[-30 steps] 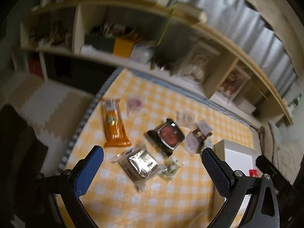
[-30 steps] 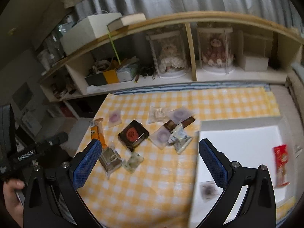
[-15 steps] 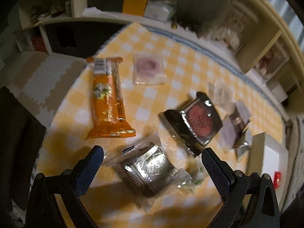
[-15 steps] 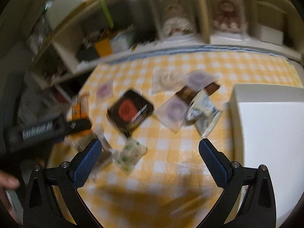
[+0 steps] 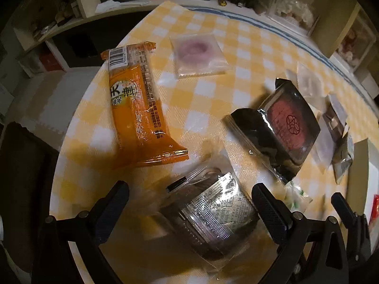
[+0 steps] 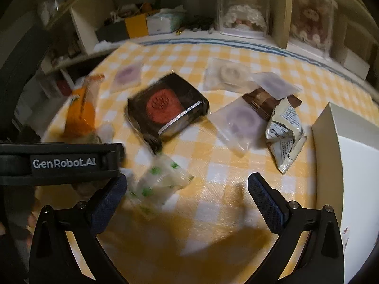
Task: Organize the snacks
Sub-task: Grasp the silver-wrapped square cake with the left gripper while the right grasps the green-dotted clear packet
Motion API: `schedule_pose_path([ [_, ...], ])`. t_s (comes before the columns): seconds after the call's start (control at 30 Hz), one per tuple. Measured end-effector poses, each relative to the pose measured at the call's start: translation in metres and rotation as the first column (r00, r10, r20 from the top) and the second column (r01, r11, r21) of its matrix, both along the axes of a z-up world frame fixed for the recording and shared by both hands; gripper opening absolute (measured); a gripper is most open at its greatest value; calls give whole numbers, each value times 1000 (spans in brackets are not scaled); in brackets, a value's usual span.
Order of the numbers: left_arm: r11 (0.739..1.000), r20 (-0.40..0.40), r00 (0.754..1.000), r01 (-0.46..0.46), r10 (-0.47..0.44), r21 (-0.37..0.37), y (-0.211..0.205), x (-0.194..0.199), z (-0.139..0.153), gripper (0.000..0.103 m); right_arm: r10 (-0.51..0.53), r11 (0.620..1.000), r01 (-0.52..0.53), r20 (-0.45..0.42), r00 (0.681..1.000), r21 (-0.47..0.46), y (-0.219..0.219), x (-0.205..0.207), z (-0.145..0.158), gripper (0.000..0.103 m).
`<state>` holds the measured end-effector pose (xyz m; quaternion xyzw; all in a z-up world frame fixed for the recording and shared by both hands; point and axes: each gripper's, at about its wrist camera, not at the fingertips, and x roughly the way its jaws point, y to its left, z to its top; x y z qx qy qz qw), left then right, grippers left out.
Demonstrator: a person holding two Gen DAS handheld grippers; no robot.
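down low over the yellow checked cloth (image 5: 248,54), the left hand-held gripper (image 5: 189,203) has its two blue-padded fingers spread wide, one on each side of a silver foil snack pack (image 5: 213,215) in clear wrap; whether the pads touch it cannot be told. just beyond that pack lies an orange snack bar (image 5: 137,108), lengthwise and flat, its barcode end pointing away. a clear pouch with a purple ring (image 5: 197,55) sits farther off beside it, and a black pack with a red round label (image 5: 281,127) lies to the right, tilted.

likewise spread and holding nothing, the right hand-held gripper (image 6: 187,189) hovers over the cloth near a small green-and-white wrapped sweet (image 6: 158,179), which lies just inside its left finger, blurred. past it the black pack shows again, and further right a cluster: a pale pouch with a purple ring (image 6: 239,120), a brown wrapper (image 6: 260,101) and a crumpled white printed packet (image 6: 285,135), overlapping one another. a white box (image 6: 331,127) stands at the right edge of the cloth, its near wall upright. the left tool's black body, lettered genrobot.ai, crosses the right view's left side. shelves (image 6: 165,26) with clutter run behind.
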<state>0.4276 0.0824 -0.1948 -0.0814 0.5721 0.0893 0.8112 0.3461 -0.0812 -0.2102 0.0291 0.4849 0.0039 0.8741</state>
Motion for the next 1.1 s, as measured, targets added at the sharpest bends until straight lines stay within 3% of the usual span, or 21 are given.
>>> schedule_pose_path([
  [0.23,999,-31,999,30,-30,15,1,-17,3,103,-34,999,33,-34,999,-26,-16,-7,-4,103],
  [0.4,999,-27,999,39,-39,9,5,-30,9,103,-20,999,21,-34,999,38,-24,-9,2,103],
  [0.47,999,-21,999,42,-42,-9,6,-37,12,95,10,998,-8,-32,999,59,-23,-8,3,102],
  [0.53,998,-21,998,50,-51,-45,9,-40,13,87,46,996,-45,-17,999,81,-17,-8,4,94],
  [0.6,995,-20,998,65,-66,-72,11,-42,14,80,79,993,-78,-12,997,84,-10,-7,3,75],
  [0.73,989,-13,996,88,-90,-115,13,-45,16,62,121,990,-119,-12,993,70,-2,-5,-2,63],
  [0.83,989,-6,995,103,-104,-102,13,-49,20,59,119,990,-117,-15,993,73,-4,-3,-7,51],
  [0.9,989,-1,994,107,-107,-100,12,-50,21,58,118,990,-117,-6,993,82,-6,-3,-8,33],
  [1.1,990,48,994,104,-100,-90,12,-60,32,52,136,985,-135,2,991,110,-12,-5,-4,29],
])
